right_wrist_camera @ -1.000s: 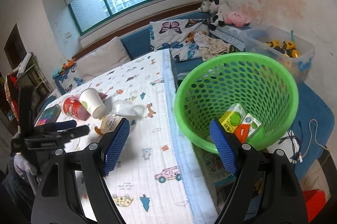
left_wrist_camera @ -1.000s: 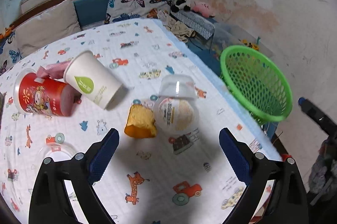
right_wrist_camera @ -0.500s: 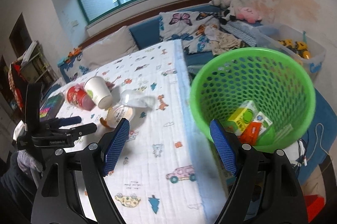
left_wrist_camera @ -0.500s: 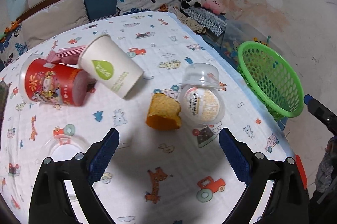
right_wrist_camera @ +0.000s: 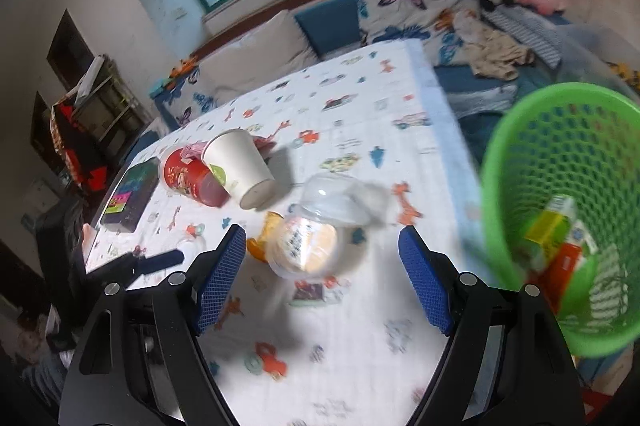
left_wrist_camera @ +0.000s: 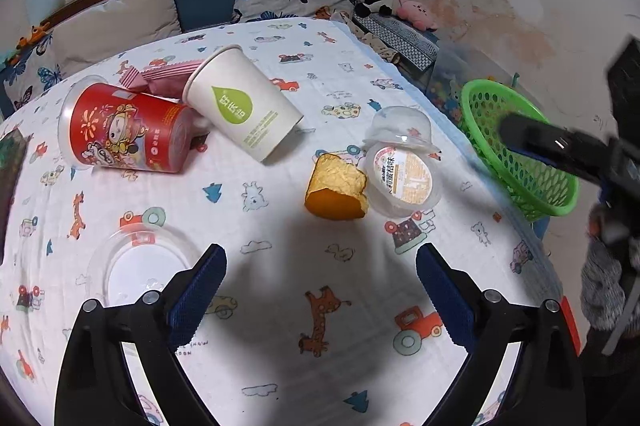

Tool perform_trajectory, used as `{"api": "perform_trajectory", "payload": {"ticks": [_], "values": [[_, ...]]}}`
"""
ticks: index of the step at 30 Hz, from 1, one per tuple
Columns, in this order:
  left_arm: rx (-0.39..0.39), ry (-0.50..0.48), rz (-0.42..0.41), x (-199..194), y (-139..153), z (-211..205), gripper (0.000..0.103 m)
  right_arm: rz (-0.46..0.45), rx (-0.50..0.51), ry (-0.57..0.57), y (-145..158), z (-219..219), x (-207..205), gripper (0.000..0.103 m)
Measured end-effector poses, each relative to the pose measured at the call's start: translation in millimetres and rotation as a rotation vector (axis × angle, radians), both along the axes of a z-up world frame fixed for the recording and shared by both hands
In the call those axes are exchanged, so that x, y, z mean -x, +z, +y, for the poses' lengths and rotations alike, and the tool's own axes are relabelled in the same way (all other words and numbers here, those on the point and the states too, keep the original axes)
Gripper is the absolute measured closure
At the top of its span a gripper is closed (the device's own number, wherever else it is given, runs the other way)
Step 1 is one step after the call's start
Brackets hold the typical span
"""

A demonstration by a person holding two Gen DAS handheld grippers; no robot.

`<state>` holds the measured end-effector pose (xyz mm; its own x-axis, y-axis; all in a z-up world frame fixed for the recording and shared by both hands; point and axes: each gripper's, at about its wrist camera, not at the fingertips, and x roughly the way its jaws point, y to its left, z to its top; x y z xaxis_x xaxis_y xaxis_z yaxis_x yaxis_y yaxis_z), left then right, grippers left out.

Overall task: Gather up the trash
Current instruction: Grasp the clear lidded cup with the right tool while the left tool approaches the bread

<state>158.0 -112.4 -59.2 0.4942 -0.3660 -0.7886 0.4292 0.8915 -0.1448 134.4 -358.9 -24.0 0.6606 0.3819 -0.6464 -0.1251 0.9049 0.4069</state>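
Right claw swung back from the basket to the trash on the worktop.
My right claw point(right_wrist_camera: 322, 276) and left claw point(left_wrist_camera: 320, 290), both released and empty, face the pudding cup point(right_wrist_camera: 304, 250); basket point(right_wrist_camera: 560, 209) hangs off the right edge; cake piece point(left_wrist_camera: 336, 189), paper cup point(left_wrist_camera: 240, 113), red can point(left_wrist_camera: 124, 129) crowd alongside.

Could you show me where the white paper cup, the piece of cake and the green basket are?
white paper cup point(left_wrist_camera: 244, 113): left wrist view, on its side wall.
piece of cake point(left_wrist_camera: 336, 185): left wrist view, on its cut face.
green basket point(right_wrist_camera: 560, 145): right wrist view, on its mesh wall.
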Motion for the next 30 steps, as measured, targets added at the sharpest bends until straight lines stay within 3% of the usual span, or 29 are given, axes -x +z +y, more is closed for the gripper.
{"api": "perform_trajectory", "payload": {"ticks": [11,19,30], "values": [[-0.027,-0.020,-0.012,-9.5,-4.5,-4.4,0.018,0.107,0.067,0.012,-28.1,20.6,-63.3,0.028],[-0.055,-0.050,0.002,-22.1,-16.2,-17.9,0.027,0.144,0.053,0.034,-39.8,25.1,-70.4,0.042],[-0.078,-0.066,0.020,-36.7,-30.6,-29.7,0.031,0.149,-0.017,0.011,-42.7,10.1,-66.0,0.049]]}}
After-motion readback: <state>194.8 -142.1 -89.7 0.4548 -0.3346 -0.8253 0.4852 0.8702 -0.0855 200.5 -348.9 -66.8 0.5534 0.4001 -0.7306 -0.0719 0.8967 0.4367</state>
